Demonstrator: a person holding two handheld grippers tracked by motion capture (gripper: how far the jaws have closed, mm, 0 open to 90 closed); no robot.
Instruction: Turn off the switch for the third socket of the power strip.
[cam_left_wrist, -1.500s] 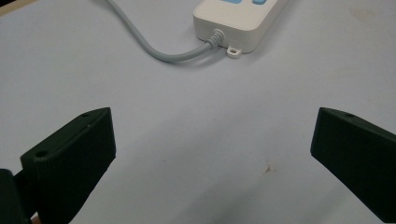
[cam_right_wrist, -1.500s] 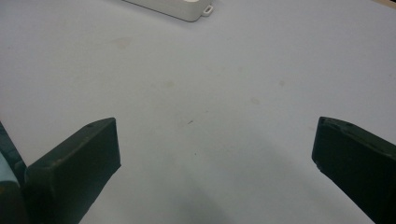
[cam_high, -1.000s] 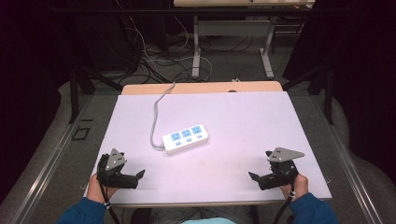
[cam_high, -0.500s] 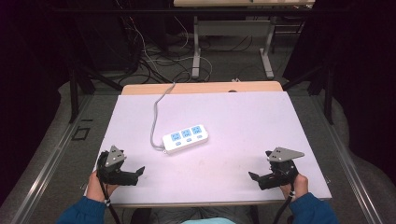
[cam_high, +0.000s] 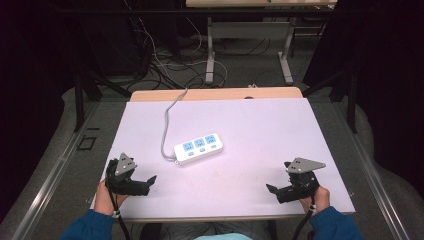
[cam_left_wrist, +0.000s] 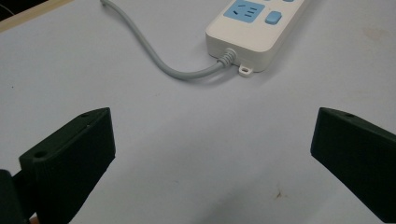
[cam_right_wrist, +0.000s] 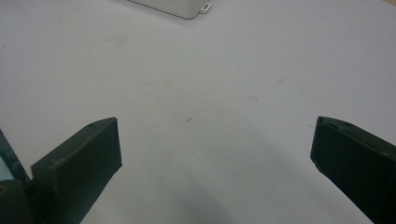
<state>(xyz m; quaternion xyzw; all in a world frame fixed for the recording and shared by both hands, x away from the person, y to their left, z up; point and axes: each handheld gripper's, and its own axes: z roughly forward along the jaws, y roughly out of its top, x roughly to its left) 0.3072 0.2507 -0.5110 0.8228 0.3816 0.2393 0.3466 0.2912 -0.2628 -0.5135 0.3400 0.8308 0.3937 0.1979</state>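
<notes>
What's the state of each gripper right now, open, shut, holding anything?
Left gripper: open, holding nothing, jaws wide apart short of the power strip.
Right gripper: open, holding nothing, over bare table.

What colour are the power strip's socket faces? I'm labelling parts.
Light blue, on a white power strip; clearest in the left gripper view.

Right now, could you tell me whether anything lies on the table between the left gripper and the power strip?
Nothing visible does. The left gripper sits near the table's front edge with its jaws open, and only bare white tabletop lies between it and the power strip. The strip's grey cable curves away toward the far edge.
</notes>
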